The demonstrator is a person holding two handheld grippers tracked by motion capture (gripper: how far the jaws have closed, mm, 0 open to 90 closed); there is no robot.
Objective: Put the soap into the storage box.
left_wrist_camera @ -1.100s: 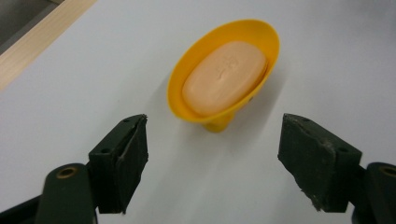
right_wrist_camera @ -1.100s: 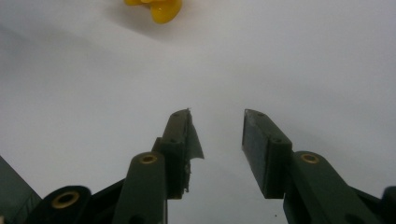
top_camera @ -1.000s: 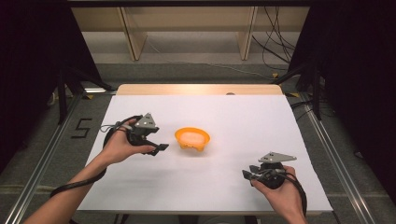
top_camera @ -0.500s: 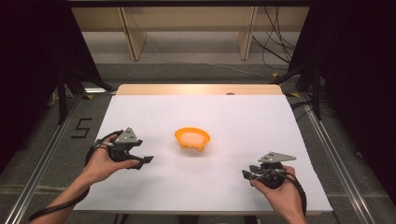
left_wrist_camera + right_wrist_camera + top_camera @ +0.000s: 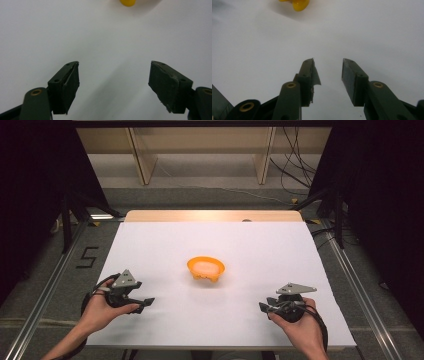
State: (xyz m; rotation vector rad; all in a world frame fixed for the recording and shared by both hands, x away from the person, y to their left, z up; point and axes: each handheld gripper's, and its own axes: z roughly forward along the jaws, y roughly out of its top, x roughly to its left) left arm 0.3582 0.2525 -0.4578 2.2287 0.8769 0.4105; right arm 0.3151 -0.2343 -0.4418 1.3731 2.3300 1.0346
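From the high view I see the orange bowl [image 5: 206, 268] sitting near the middle of the white table [image 5: 260, 245], with something pale inside it that I can't make out at this range. My left gripper [image 5: 142, 303] rests low at the near left of the table, held in the left hand [image 5: 100, 307], well apart from the bowl and pointing roughly toward the table's centre. My right gripper [image 5: 265, 307] sits at the near right in the right hand [image 5: 300, 330], also well apart from the bowl. In the left gripper view, the left gripper [image 5: 113, 82] has its jaws spread wide over bare white table, and a yellow-orange edge of the bowl [image 5: 127, 2] peeks in at the top. In the right gripper view, the right gripper [image 5: 328, 75] has its jaws parted by a narrower gap, nothing between them, with the bowl [image 5: 298, 4] at the upper left, far ahead.
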